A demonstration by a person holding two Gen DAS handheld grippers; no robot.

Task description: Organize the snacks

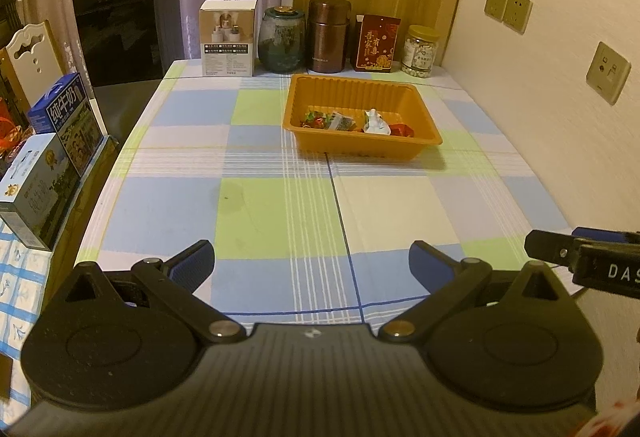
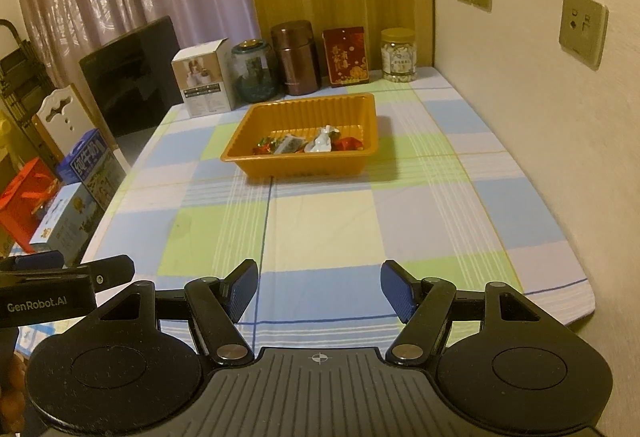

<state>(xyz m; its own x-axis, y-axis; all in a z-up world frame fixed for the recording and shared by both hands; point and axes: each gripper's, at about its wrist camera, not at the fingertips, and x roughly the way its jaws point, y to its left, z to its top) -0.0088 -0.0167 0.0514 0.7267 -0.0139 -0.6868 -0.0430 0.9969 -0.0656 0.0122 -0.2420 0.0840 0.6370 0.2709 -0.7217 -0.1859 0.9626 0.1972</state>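
An orange plastic tray (image 1: 424, 129) sits on the checked tablecloth at the far middle of the table; it also shows in the right wrist view (image 2: 280, 165). Several wrapped snacks (image 1: 356, 122) lie inside it along its near wall, also seen in the right wrist view (image 2: 312, 144). My left gripper (image 1: 312, 267) is open and empty, held over the table's near edge, well short of the tray. My right gripper (image 2: 318, 293) is open and empty too, beside the left one. Part of the right gripper shows in the left wrist view (image 1: 592, 257).
Along the back edge stand a white box (image 1: 228, 37), a dark glass jar (image 1: 280, 39), a brown flask (image 1: 328, 35), a red tin (image 1: 376, 43) and a jar of nuts (image 1: 419, 51). Milk cartons (image 1: 60, 125) stand left. A wall (image 1: 560, 117) runs along the right.
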